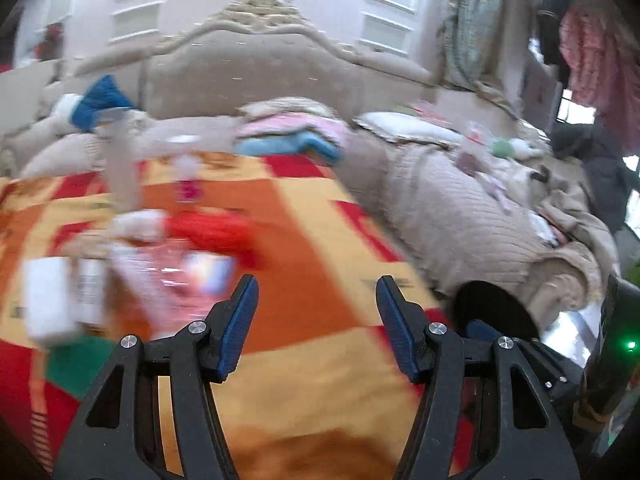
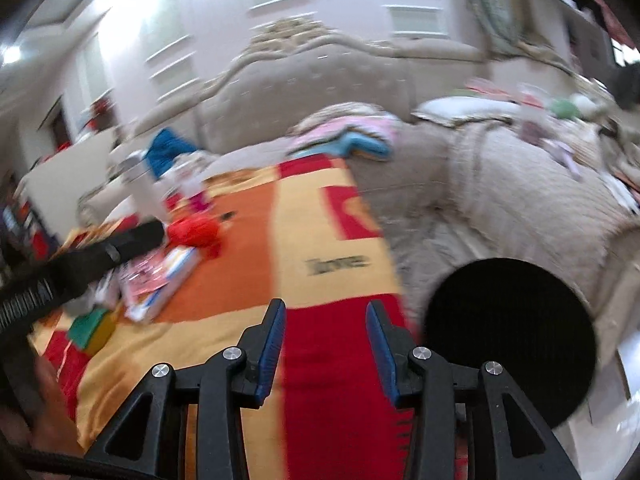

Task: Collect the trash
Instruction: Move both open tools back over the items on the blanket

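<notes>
My left gripper [image 1: 318,284] is open over a bed's orange, yellow and red blanket [image 1: 312,216], with nothing between its blue pads. Left of it, blurred litter lies on the blanket: a pink plastic packet [image 1: 176,276], a white carton [image 1: 48,300] and a red crumpled thing [image 1: 216,228]. Beyond them stand a pale tall bottle [image 1: 120,168] and a small clear bottle [image 1: 186,176]. My right gripper [image 2: 326,306] is also open and empty, above a red patch of blanket. The pink packet [image 2: 156,280] and red thing [image 2: 198,230] lie to its far left.
A beige quilt [image 1: 472,216] covers the bed's right half, with folded pink and blue cloths [image 1: 296,132] and pillows by the padded headboard [image 1: 248,68]. A black round shape [image 2: 508,340] sits at the bed's right edge. A long black thing [image 2: 80,260] reaches in from the left.
</notes>
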The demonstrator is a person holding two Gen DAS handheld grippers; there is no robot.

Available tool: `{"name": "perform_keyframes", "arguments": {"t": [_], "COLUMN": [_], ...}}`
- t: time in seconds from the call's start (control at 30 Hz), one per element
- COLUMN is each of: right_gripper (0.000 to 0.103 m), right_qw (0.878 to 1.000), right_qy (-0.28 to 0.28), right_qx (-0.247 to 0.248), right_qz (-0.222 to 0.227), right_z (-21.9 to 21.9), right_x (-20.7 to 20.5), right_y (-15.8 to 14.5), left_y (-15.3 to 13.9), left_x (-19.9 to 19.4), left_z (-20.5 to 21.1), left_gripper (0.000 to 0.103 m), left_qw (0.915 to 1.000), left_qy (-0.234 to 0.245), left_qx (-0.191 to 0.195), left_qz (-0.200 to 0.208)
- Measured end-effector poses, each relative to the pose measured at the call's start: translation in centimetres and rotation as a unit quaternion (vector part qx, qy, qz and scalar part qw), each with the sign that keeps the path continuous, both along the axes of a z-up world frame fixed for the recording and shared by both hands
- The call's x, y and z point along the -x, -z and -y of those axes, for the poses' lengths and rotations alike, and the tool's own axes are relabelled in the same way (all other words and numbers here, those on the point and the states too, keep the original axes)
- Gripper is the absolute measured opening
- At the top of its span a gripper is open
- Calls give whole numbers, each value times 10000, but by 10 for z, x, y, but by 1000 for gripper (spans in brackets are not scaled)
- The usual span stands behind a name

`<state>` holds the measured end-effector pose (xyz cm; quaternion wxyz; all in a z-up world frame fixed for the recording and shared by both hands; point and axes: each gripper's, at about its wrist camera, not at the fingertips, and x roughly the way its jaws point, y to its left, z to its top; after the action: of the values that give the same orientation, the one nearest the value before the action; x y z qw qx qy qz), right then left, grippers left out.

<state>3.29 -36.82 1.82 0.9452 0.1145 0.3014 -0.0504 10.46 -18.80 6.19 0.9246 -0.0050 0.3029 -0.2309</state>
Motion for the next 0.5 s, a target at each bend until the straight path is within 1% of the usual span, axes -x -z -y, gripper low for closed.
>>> {"name": "perform_keyframes", "arguments": {"t": [0.03,0.1,0.17,0.27,0.33,0.37,0.5], "right_gripper": [40,40,40,40,40,40,40], "right_qw": [9999,9995,9987,9976,9974,9973,9967], "right_qy": [-116,-316,-469,-612,-661,-684,-775], "right_qx": [35,30,46,94,65,54,29], "right_qz": [-34,-88,-200,-314,-290,-275,-251], "right_z": [-12,-26,-38,-51,-55,-58,-69], "right_x": [-4,-10,-17,-27,-29,-31,-36], "right_y": [2,6,13,19,19,20,19], "left_y": [-1,0,5,20,28,31,44], "left_x": [-6,-13,-20,-34,-45,-50,-71], "left_z": [-31,-73,-124,-177,-198,-203,-197], "left_gripper": [61,69,72,72,72,72,72], "left_qw": [9997,9985,9953,9901,9872,9872,9890], "left_qy": [-236,-548,-963,-1389,-1558,-1540,-1349], "left_qx": [30,65,50,-65,-63,-48,-92], "left_qz": [-13,-51,-77,-202,-347,-412,-594]}}
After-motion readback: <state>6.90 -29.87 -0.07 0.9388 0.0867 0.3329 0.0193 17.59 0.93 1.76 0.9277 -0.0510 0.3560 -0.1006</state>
